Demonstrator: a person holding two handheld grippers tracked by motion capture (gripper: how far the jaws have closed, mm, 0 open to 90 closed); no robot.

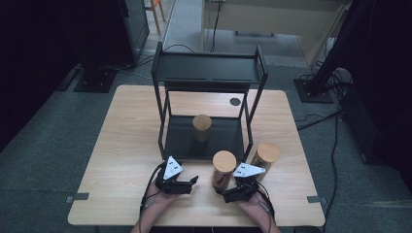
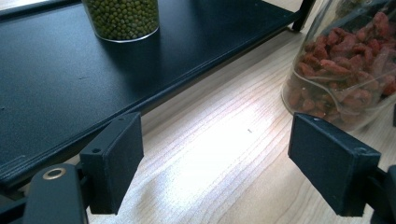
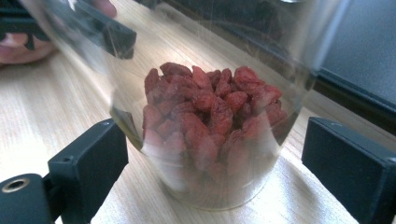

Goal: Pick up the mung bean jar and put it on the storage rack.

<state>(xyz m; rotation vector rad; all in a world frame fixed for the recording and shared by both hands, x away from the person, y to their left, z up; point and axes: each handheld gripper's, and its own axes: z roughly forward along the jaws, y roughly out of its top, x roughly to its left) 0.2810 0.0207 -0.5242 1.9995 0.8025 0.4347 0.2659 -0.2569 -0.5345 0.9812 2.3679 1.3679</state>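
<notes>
Right gripper view: right gripper (image 3: 212,163) jaws straddle the clear glass jar of red dried berries (image 3: 210,121) without touching (left gripper (image 2: 219,172) spread, empty); off-centre closing risks tipping it.

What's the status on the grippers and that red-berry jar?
Left gripper open, empty. Right gripper open around the jar, pads apart. Rack close ahead.
</notes>
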